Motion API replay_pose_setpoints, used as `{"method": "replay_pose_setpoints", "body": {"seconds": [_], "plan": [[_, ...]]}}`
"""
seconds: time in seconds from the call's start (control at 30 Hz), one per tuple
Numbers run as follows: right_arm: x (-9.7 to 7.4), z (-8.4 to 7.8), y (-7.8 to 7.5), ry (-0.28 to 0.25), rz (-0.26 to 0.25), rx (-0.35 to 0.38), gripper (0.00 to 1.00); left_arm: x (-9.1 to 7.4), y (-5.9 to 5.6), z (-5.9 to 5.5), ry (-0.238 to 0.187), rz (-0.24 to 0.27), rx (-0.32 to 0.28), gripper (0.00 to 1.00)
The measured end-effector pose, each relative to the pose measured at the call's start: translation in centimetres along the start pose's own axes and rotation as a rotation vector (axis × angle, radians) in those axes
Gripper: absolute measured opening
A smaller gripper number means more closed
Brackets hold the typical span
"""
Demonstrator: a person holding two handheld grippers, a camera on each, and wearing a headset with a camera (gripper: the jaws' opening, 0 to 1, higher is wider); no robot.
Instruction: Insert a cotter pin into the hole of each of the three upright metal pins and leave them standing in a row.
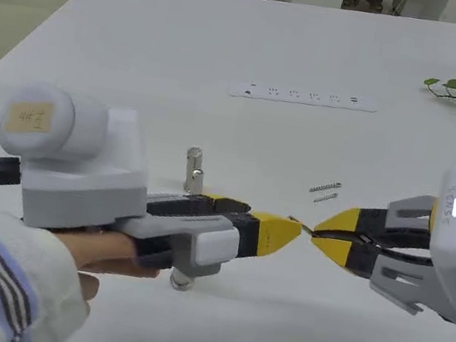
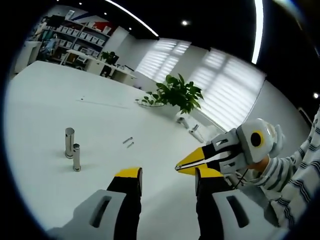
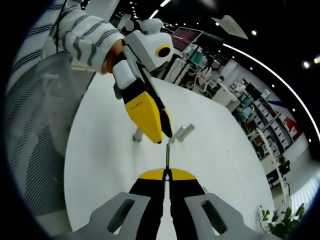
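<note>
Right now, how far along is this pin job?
Nothing looks finished: the two upright metal pins I can see look bare. In hand: the right tongs are shut on one cotter pin, beside the open left tongs. Left: fit that one, then the two spare cotter pins lying on the table.

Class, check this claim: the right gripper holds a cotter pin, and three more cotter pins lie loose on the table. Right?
No. The right gripper does hold a cotter pin, but two loose cotter pins lie on the table, not three; the head view shows them.
</note>
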State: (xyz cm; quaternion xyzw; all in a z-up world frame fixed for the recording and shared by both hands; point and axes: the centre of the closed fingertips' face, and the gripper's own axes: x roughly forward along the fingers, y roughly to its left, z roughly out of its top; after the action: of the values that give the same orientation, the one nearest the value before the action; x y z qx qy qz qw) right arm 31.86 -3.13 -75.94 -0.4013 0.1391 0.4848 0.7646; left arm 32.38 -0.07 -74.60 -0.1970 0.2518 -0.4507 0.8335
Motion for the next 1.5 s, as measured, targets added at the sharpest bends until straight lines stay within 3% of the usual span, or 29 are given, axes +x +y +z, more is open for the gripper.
{"method": "replay_pose_setpoints", "body": {"seconds": [0.47,0.53,0.67,0.87,1.13,1.2,1.5], "plan": [[0.2,0.5,0.3,0.012,-0.01,-0.059,0.02,0.7,-0.4,-0.8,0.061,-0.019,-0.095,0.24],[0.2,0.6,0.4,0.011,-0.014,-0.064,0.02,0.8,-0.4,-1.3,0.093,-0.016,-0.138,0.24],[0.3,0.7,0.6,0.019,-0.012,-0.08,0.02,0.8,-0.7,-1.2,0.084,-0.04,-0.166,0.18],[0.4,0.7,0.9,0.027,-0.014,-0.098,0.02,0.6,-0.9,-0.8,0.07,-0.049,-0.163,0.08],[0.5,1.0,0.9,0.024,-0.017,-0.111,0.02,0.7,-1.1,-1.2,0.094,-0.055,-0.164,0.04],[0.5,1.0,0.9,0.029,-0.016,-0.127,0.02,0.7,-1.1,-1.3,0.093,-0.055,-0.137,0.03],[0.8,1.3,0.8,0.028,-0.02,-0.143,0.02,0.4,-0.9,-1.2,0.097,-0.045,-0.151,0.02]]}}
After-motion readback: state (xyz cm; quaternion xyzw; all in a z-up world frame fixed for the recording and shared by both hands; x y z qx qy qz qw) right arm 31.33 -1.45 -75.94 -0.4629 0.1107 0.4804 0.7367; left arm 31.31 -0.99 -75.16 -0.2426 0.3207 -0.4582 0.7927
